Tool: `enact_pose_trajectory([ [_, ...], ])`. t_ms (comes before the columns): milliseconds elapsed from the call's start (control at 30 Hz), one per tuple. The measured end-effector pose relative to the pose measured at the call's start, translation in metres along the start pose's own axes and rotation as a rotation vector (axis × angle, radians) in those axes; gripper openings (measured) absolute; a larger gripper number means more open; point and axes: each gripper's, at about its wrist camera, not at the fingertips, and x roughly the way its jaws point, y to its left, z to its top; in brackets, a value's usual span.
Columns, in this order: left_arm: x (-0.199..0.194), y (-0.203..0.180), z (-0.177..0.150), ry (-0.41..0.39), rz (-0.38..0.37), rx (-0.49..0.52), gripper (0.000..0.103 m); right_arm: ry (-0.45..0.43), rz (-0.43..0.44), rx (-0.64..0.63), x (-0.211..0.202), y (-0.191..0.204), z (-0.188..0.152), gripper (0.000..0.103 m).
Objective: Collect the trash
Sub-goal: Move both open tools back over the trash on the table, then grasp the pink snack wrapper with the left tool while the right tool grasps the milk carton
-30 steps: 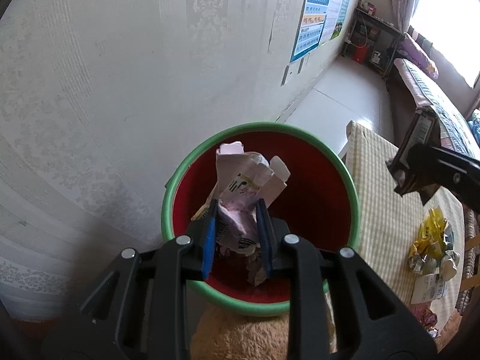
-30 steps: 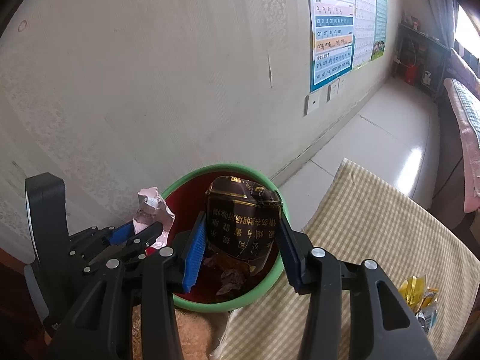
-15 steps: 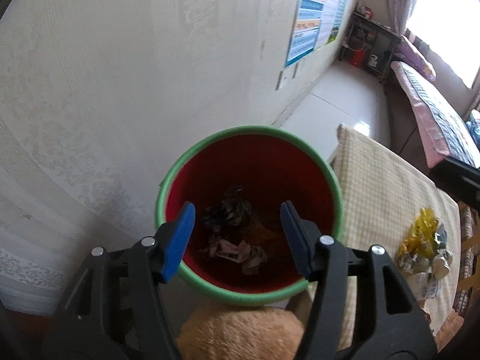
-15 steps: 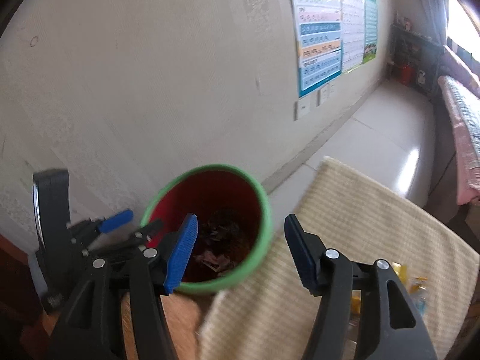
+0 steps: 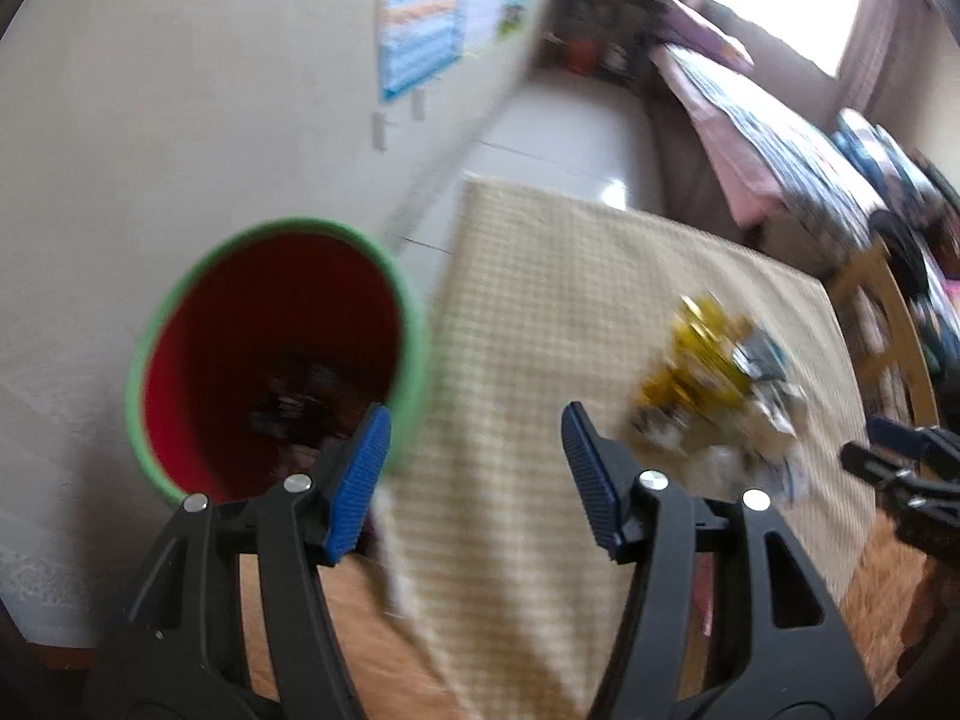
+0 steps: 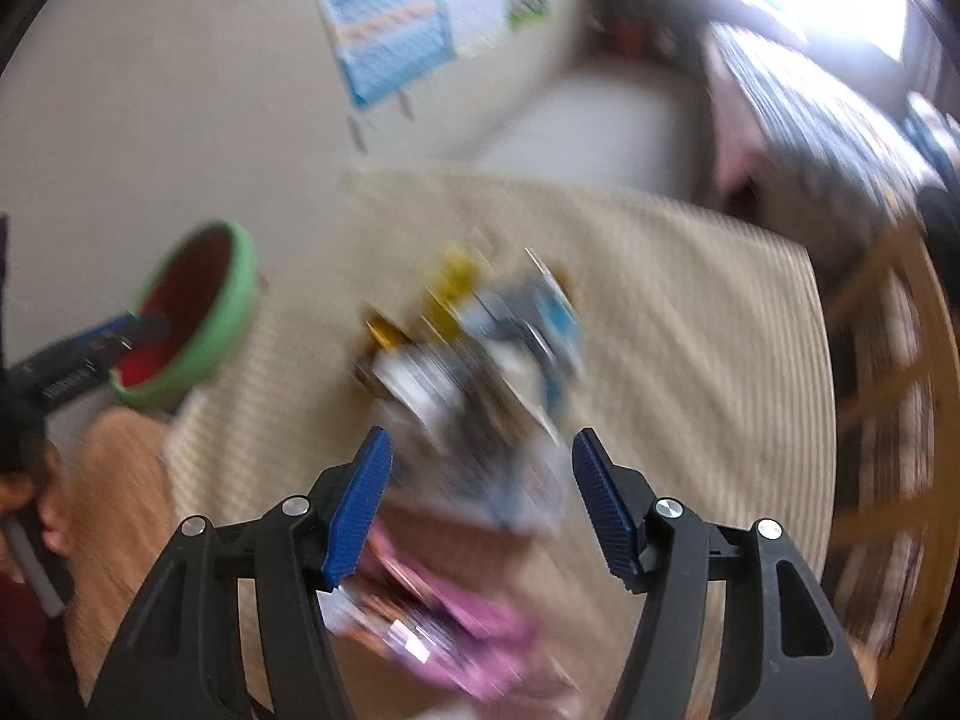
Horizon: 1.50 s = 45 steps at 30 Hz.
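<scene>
A red bin with a green rim [image 5: 264,354] stands at the left of the table and holds dark crumpled trash; it also shows in the right wrist view [image 6: 186,312]. My left gripper [image 5: 474,480] is open and empty, between the bin's right rim and the table. A blurred pile of trash wrappers [image 5: 714,384], yellow, white and blue, lies on the checked tablecloth [image 5: 570,276]. My right gripper [image 6: 480,498] is open and empty just above that pile [image 6: 474,354]. A pink wrapper [image 6: 468,624] lies nearest the right gripper. Both views are motion-blurred.
A pale wall with a blue poster [image 5: 420,48] runs behind the bin. A wooden chair back [image 6: 888,372] stands at the table's right edge. A bed [image 5: 750,120] and white floor [image 5: 570,132] lie beyond. The right gripper shows at the left view's right edge [image 5: 900,468].
Both grippers opened over the bin and dropped their trash, the pink carton and the dark box. Both then swung right, the right one to above the pile on the table.
</scene>
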Motion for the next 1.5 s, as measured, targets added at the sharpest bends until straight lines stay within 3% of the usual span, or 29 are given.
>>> enact_pose_trajectory([
  [133, 0.009, -0.035, -0.011, 0.051, -0.053, 0.05, 0.057, 0.04, 0.011, 0.087, 0.014, -0.024, -0.024, 0.061],
  [233, 0.011, -0.058, -0.016, 0.071, -0.071, 0.082, 0.057, 0.066, 0.03, 0.06, 0.029, -0.027, -0.021, 0.061],
  [367, 0.007, -0.073, -0.019, 0.089, -0.102, 0.091, 0.057, 0.077, 0.039, -0.151, 0.045, -0.006, -0.005, 0.073],
  [467, 0.006, -0.082, -0.03, 0.153, -0.172, 0.099, 0.057, 0.131, 0.083, -0.368, 0.062, 0.012, 0.005, 0.078],
  [567, 0.003, -0.093, -0.047, 0.195, -0.209, 0.126, 0.057, 0.174, 0.054, -0.559, 0.08, 0.025, 0.007, 0.086],
  [633, 0.002, -0.1, -0.057, 0.22, -0.224, 0.146, 0.057, 0.184, 0.045, -0.609, 0.086, 0.029, 0.006, 0.085],
  [733, 0.001, -0.107, -0.072, 0.259, -0.241, 0.174, 0.057, 0.211, 0.013, -0.661, 0.094, 0.034, -0.001, 0.077],
  [800, 0.002, -0.107, -0.077, 0.281, -0.254, 0.181, 0.057, 0.211, 0.026, -0.639, 0.09, 0.03, -0.003, 0.067],
  [900, 0.005, -0.108, -0.084, 0.324, -0.296, 0.175, 0.057, 0.217, 0.084, -0.487, 0.079, 0.009, -0.001, 0.064],
  [1133, 0.013, -0.122, -0.084, 0.354, -0.368, 0.145, 0.057, 0.196, -0.023, -0.194, 0.057, -0.047, -0.02, 0.064],
  [1233, 0.028, -0.127, -0.08, 0.376, -0.386, 0.09, 0.061, 0.213, -0.019, -0.124, 0.052, -0.059, -0.035, 0.064],
  [1500, 0.062, -0.128, -0.055, 0.354, -0.3, 0.026, 0.061, 0.238, 0.043, -0.092, 0.052, -0.044, -0.059, 0.066],
])
